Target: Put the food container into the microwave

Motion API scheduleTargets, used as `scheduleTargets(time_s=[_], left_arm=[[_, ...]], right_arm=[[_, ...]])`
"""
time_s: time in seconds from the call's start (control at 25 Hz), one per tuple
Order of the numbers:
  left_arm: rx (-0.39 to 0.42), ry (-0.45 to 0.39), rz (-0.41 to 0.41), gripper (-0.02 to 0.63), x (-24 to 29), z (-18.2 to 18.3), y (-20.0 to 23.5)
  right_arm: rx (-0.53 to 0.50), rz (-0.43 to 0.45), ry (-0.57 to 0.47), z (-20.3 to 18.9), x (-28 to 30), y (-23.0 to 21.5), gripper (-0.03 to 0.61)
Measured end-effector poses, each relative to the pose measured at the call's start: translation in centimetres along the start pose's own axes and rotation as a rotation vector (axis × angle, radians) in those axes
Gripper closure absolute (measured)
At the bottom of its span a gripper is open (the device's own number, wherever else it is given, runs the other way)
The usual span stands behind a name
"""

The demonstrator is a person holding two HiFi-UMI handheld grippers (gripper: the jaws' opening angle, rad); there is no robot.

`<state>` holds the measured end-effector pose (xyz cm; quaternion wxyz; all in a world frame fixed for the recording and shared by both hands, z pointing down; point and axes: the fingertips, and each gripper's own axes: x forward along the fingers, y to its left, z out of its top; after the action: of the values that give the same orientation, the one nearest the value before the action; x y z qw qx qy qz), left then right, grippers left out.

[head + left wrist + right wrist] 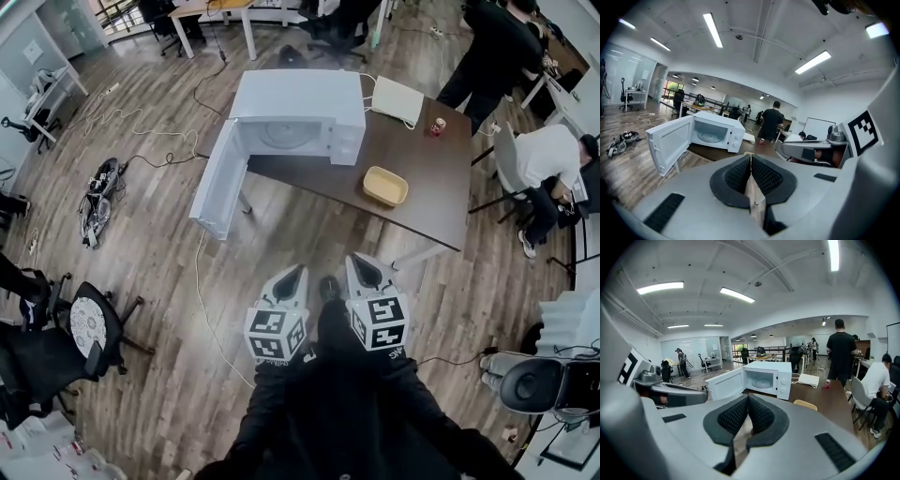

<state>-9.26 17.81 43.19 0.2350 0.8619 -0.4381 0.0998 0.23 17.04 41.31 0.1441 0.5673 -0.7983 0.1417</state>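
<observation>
A white microwave [298, 114] stands on the dark brown table [422, 187], its door [217, 178] swung wide open to the left and the glass turntable visible inside. A shallow yellow food container [385, 186] lies on the table to the microwave's right. Both grippers hang side by side well short of the table, above the wooden floor. My left gripper [293, 274] is shut with nothing in it, and so is my right gripper [359, 262]. The microwave [716, 133] shows in the left gripper view, and the microwave [768, 378] with the container [805, 404] in the right gripper view.
A white flat device [397, 100] and a red can [437, 127] sit at the table's far end. Office chairs [80, 328] stand at my left, cables [131, 122] trail over the floor, and people [548, 164] sit and stand at the right.
</observation>
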Motion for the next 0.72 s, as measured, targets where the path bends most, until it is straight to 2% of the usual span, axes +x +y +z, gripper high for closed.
scheduleTargets(time_s=[0.16,0.44,0.72], left_arm=[[0.019,0.010,0.014,0.578,4.1,1.8,1.6],[0.062,0.029,0.024,0.580,12.8,4.6,3.3],[0.067,0.103,0.047,0.580,20.3,4.1,5.3]], right_arm=[[0.009,0.008,-0.012,1.2,3.6,-2.8,0.557],[0.015,-0.023,0.034,2.3,9.7,-9.6,0.557],[-0.004,-0.059,0.136,-0.3,14.8,-15.5,0.557]])
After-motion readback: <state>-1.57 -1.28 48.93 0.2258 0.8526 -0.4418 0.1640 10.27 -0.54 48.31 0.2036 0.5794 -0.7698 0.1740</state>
